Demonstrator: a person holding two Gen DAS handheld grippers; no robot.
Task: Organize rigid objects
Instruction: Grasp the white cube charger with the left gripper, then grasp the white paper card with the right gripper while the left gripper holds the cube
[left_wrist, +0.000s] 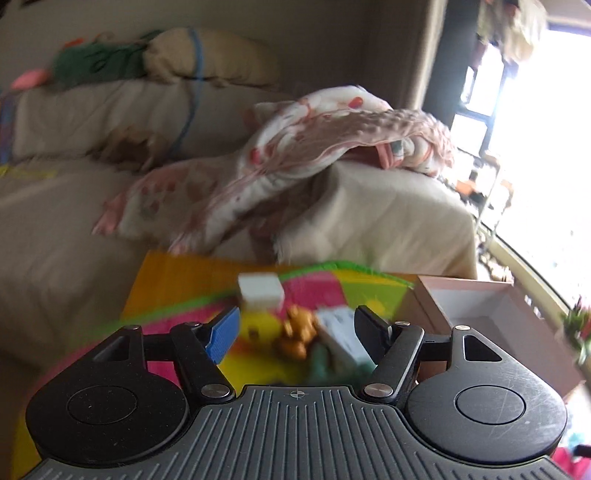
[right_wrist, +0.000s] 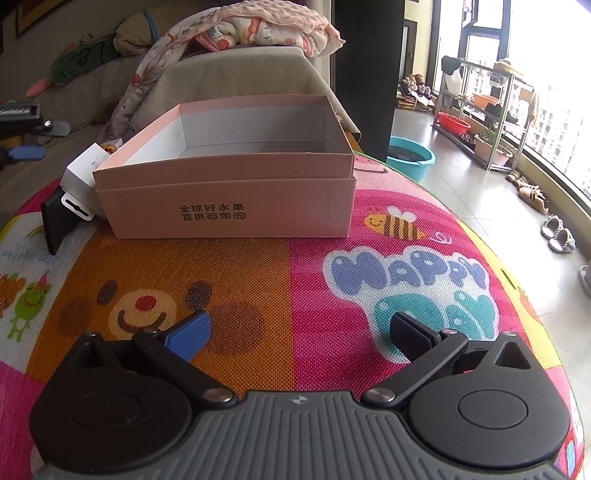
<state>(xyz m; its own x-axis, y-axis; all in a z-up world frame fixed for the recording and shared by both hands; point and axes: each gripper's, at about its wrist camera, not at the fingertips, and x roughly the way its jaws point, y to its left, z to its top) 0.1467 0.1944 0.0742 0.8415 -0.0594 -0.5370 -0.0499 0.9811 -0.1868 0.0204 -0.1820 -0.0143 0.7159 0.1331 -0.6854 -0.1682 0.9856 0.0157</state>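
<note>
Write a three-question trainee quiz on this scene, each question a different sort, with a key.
1. True or false: the pink box already holds several objects.
2. Multiple choice: in the right wrist view, the small white box lies (A) inside the pink box, (B) beside its left wall, (C) on the floor by the window.
3. Fill in: both the left claw and the right claw are ____, with nothing between the fingers.

Key
1. False: what shows of its inside is bare.
2. B
3. open
</note>
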